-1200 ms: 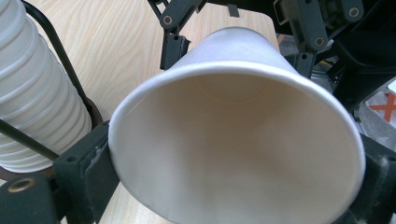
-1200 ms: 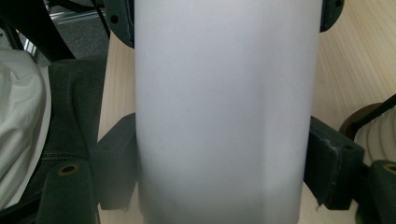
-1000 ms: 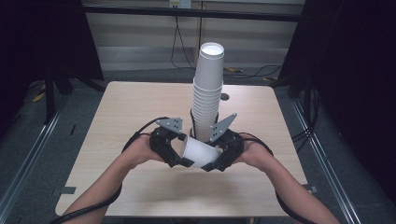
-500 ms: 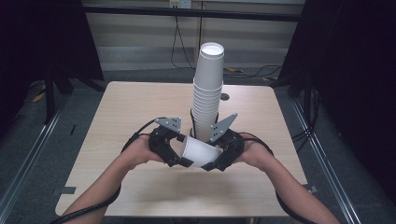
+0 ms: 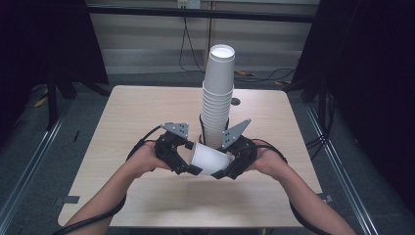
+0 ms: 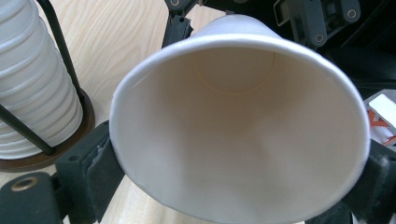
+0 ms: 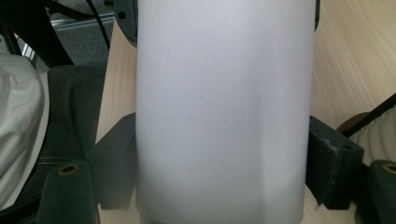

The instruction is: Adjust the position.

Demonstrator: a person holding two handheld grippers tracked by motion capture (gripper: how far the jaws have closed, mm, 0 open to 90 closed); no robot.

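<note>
A person at a wooden counter (image 5: 122, 122) holds a single white paper cup (image 5: 210, 159) lying on its side between two hand-held grippers, just above the counter's near half and directly in front of a tall stack of cups (image 5: 217, 105).

The left gripper (image 5: 188, 159) has the wide end: in the left gripper view the open mouth of the cup (image 6: 238, 126) faces the camera, and the two black jaws press against the outside of the rim, one at each lower corner of the view, spread as wide as the mouth itself. The rim looks slightly squeezed out of round.

The right gripper (image 5: 222, 169) has the cup nearer its base. In the right gripper view the cup's white wall (image 7: 224, 112) runs straight up the middle, with a black padded jaw touching it on either side; the jaws are pinching it, set only as far apart as the cup's body.

The stack stands upright in a black wire holder on a round brown base (image 6: 51, 156), just behind the two grippers and near the middle of the counter. The held cup lies close to the foot of the stack but apart from it. Both of the person's hands rest low, wrapped round the gripper bodies, with black cables trailing back along the forearms.
</note>
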